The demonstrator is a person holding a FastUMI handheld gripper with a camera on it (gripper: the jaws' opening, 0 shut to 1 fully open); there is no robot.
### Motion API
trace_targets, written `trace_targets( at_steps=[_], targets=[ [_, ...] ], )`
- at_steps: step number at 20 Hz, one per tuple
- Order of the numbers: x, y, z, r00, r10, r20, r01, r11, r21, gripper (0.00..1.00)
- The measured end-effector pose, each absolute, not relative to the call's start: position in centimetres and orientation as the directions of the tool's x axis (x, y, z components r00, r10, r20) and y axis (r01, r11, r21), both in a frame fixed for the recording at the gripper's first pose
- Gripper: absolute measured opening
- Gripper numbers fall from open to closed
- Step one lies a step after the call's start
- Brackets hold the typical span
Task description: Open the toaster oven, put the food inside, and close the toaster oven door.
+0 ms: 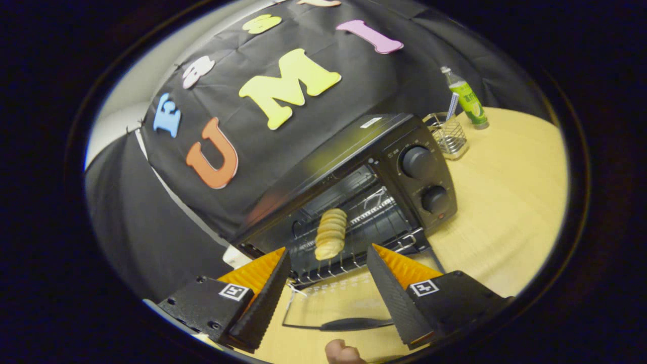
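— Gripper view: what's the toaster oven point(354, 192) like?

— Black, two knobs point(418, 163) on its panel, glass door point(333, 308) dropped flat open toward us. The food point(331, 234), a pale ridged pastry, lies on the wire rack point(349, 237) inside, just ahead of the fingers.

— And the gripper point(328, 253)?

— Spread wide, holding nothing; the fingers sit above the lowered door, its handle point(354, 323) between them.

— Anything else about?

— A wire basket point(449, 136) and a green bottle point(467, 101) beyond the oven on the wooden table point(505, 212). A fingertip point(341, 353) shows near the door handle.
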State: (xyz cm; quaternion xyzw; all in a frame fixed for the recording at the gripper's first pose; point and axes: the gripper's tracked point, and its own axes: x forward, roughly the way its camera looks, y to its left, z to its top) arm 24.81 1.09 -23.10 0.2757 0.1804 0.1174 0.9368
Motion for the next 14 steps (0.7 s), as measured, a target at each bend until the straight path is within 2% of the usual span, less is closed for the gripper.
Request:
trace_targets(
  at_steps=[7, 14],
  targets=[
    [19.7, 0.4, -24.7, 0.899, 0.221, -0.378, -0.124, 0.957, 0.263, 1.00],
    [15.3, 4.3, -30.4, 0.839, 0.181, -0.514, -0.118, 0.981, 0.152, 1.00]
  ],
)
